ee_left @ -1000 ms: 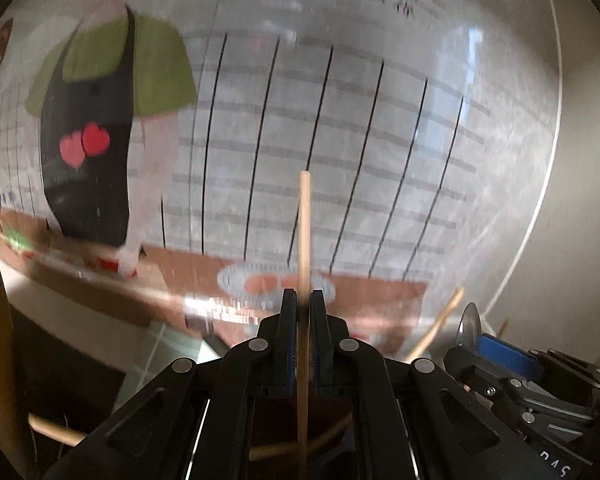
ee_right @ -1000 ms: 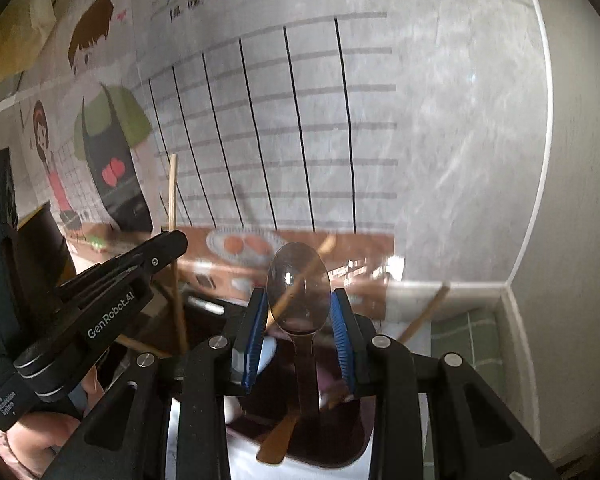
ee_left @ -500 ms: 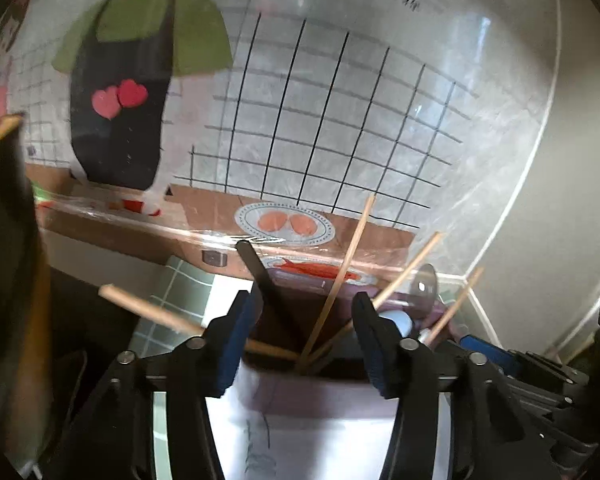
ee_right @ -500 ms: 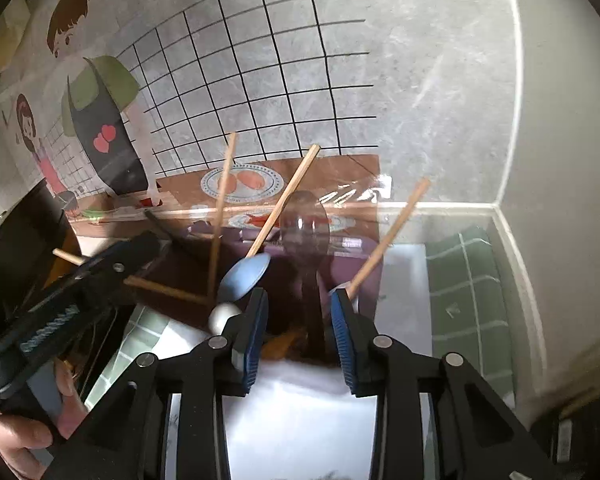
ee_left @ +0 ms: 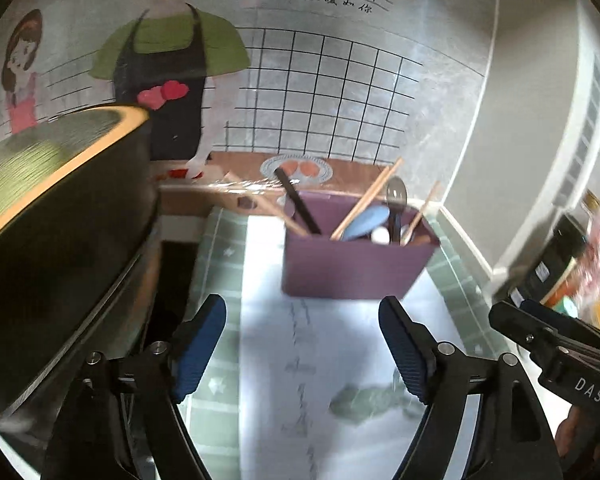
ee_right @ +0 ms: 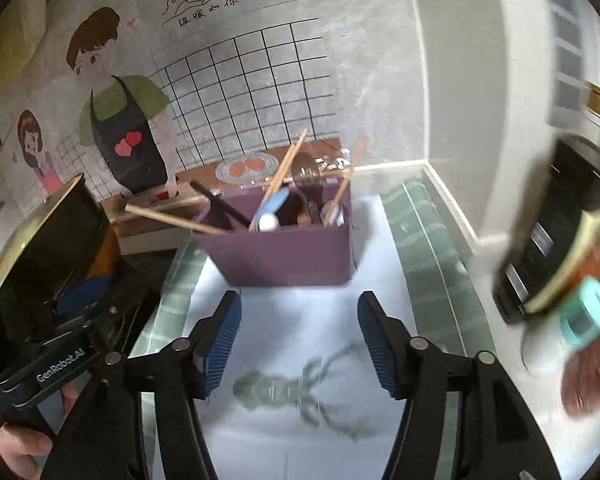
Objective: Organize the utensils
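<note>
A purple utensil box [ee_left: 352,268] stands on the white mat against the wall; it also shows in the right wrist view [ee_right: 284,254]. In it lean wooden chopsticks [ee_left: 366,200], a black chopstick [ee_left: 298,206], a clear dark spoon [ee_left: 396,196] and a blue spoon [ee_left: 366,222]. My left gripper [ee_left: 302,346] is open and empty, in front of the box. My right gripper [ee_right: 298,340] is open and empty, also in front of the box, to the right of the left one.
A black pot with a brass-coloured lid [ee_left: 60,208] stands close at the left [ee_right: 52,236]. Dark bottles and jars [ee_right: 560,248] stand at the right by the wall corner. A white mat with a grey print [ee_right: 296,392] lies under both grippers.
The left gripper let go of a wooden chopstick and the right gripper of the clear spoon, both into the box. Both grippers opened wide and drew back.
</note>
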